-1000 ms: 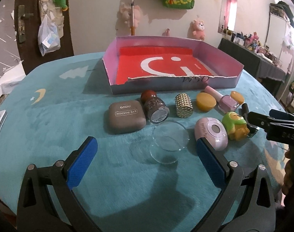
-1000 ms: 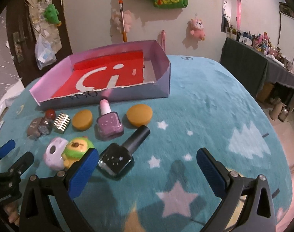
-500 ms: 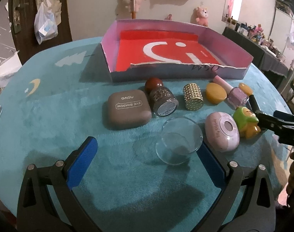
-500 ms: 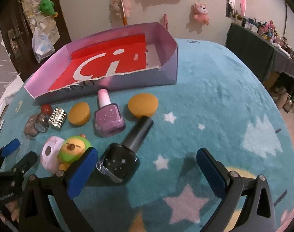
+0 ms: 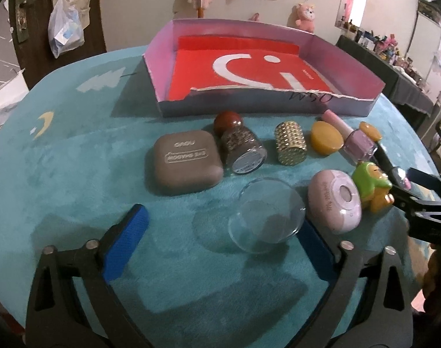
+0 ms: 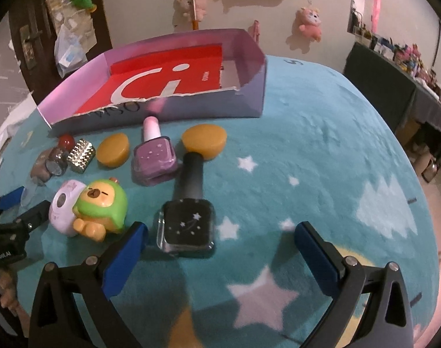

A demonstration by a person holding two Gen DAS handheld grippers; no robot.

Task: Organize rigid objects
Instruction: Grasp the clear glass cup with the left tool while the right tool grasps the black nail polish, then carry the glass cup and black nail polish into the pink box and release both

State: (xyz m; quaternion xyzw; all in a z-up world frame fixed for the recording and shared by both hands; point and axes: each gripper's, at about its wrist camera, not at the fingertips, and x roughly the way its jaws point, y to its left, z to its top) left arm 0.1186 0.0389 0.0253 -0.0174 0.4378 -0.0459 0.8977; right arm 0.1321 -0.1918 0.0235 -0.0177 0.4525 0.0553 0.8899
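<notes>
A pink-walled box with a red floor stands at the back of the teal table; it also shows in the right wrist view. In front lie a brown eye-shadow case, a glitter jar, a gold studded cylinder, a clear glass dish, a pink round case, a green toy, a purple polish bottle and a black polish bottle. My left gripper is open, just short of the dish. My right gripper is open, just short of the black bottle.
Two orange discs lie by the purple bottle. A dark door and hanging bags stand beyond the table on the left. A cluttered dark shelf stands at the right. Plush toys hang on the wall.
Both grippers have moved forward and lower toward the objects. The dish now sits close between the left fingers, the black bottle close before the right fingers. Both stay open.
</notes>
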